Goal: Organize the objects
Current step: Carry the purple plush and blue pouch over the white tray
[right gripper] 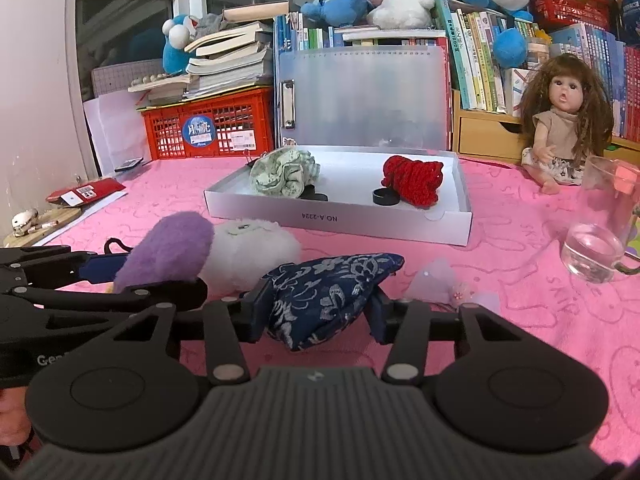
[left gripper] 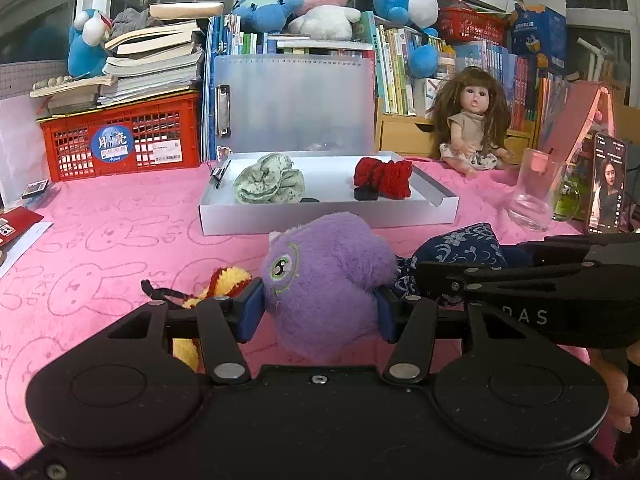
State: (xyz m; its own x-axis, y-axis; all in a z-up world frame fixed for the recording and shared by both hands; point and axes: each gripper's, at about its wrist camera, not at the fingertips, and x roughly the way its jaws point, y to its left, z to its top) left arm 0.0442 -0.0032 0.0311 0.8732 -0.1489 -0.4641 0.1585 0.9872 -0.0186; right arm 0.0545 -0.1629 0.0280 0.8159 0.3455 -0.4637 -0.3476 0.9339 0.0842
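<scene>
The white tray (right gripper: 340,220) sits on the pink cloth, holding one green scrunchie (right gripper: 282,176) and one red knit bow (right gripper: 414,180). Just before it, the left gripper (left gripper: 320,304) is clenched across one purple plush (left gripper: 324,280), soft and light, at its middle. The right gripper (right gripper: 318,312) squeezes one navy floral pouch (right gripper: 328,288), limp, probably light.
</scene>
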